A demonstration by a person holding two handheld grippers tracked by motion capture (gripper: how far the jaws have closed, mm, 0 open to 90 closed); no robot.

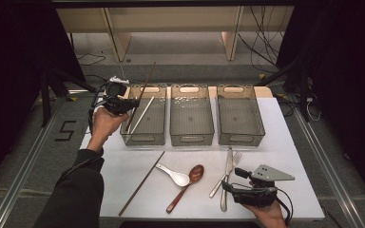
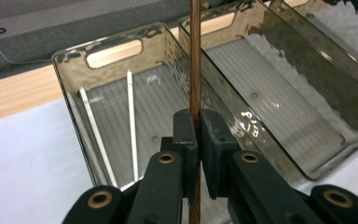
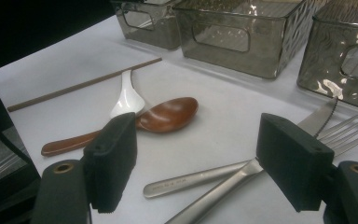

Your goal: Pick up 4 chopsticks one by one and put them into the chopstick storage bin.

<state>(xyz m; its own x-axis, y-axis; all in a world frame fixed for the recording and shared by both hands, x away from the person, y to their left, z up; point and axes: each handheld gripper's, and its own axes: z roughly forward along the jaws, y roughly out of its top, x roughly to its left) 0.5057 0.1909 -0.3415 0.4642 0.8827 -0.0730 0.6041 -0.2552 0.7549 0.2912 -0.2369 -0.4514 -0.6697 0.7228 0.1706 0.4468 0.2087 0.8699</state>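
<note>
My left gripper [image 1: 131, 104] is raised at the left bin's [image 1: 142, 139] left rim, shut on a brown chopstick [image 1: 145, 80] that slants up over the bin. In the left gripper view the pads [image 2: 186, 130] pinch this chopstick [image 2: 196, 56] above the bin [image 2: 70, 70]. A white chopstick [image 1: 142, 115] lies inside [image 2: 131, 126]. My right gripper [image 1: 233, 179] rests low at the table's front right, open, beside a knife [image 1: 228, 166] and fork [image 1: 235, 160]. In the right gripper view its jaws [image 3: 203, 156] stand wide apart over the two metal handles [image 3: 191, 179].
A second brown chopstick [image 1: 141, 183], a white spoon [image 1: 173, 175] and a wooden spoon [image 1: 188, 183] lie on the white table front. Middle bin [image 1: 191, 140] and right bin [image 1: 241, 138] stand in a row behind. Table edges fall off to dark floor.
</note>
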